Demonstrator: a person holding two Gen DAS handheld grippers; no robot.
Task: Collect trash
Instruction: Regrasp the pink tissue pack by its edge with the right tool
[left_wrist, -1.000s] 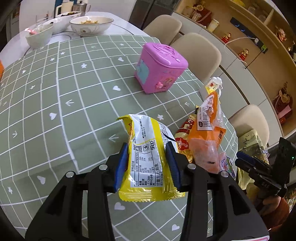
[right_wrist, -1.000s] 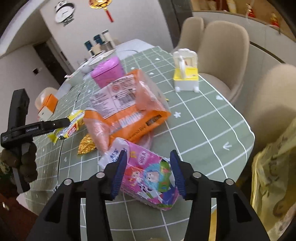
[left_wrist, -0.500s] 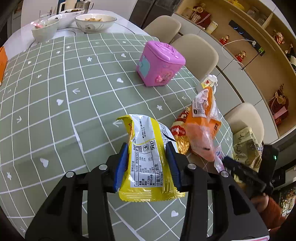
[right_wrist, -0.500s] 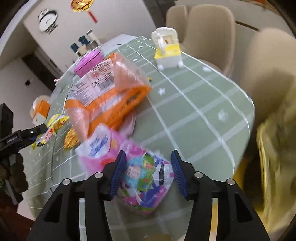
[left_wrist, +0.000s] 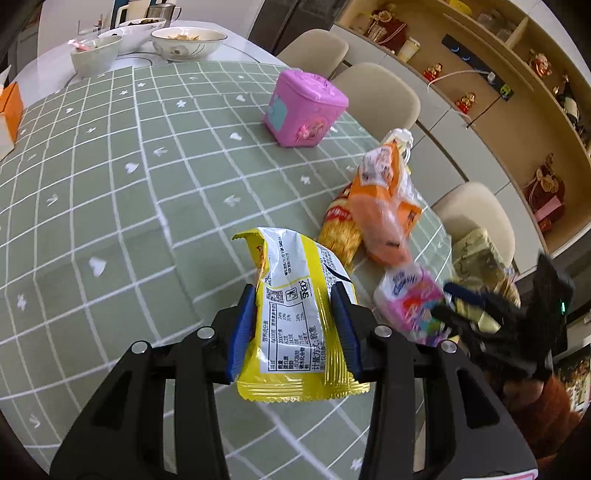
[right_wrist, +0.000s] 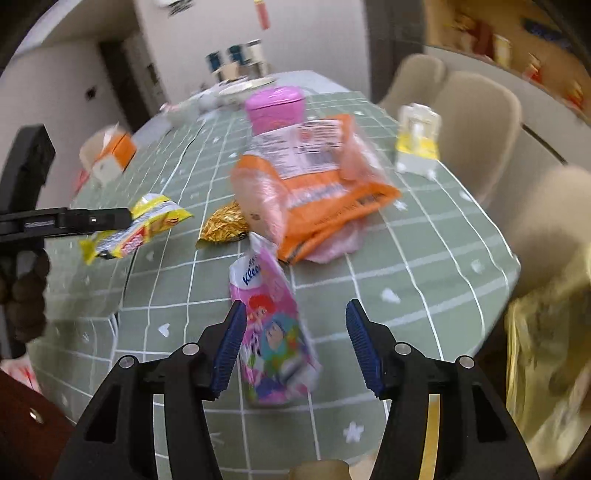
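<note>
My left gripper (left_wrist: 293, 328) is shut on a yellow snack wrapper (left_wrist: 291, 295), held above the green checked tablecloth (left_wrist: 110, 184). The right wrist view shows that wrapper (right_wrist: 136, 229) at the left. My right gripper (right_wrist: 295, 343) stands wide, with a pink tissue pack (right_wrist: 275, 332) loose between its jaws. The pack leans against the left pad, well clear of the right one. In the left wrist view the pack (left_wrist: 406, 299) hangs at the right gripper's (left_wrist: 454, 299) tips. An orange plastic bag (right_wrist: 317, 184) and a gold wrapper (right_wrist: 223, 223) lie on the cloth.
A yellow-green bag (right_wrist: 546, 350) hangs off the table's near right edge. On the table stand a pink toy box (left_wrist: 304, 107), a yellow and white toy (right_wrist: 417, 144), an orange carton (right_wrist: 110, 151) and bowls (left_wrist: 188, 38) at the far end. Beige chairs (left_wrist: 376, 92) line the right side.
The right jaws have spread and the pink pack, gripped a second ago, has slipped loose and turned lengthwise. The left gripper carried the yellow wrapper toward the orange bag.
</note>
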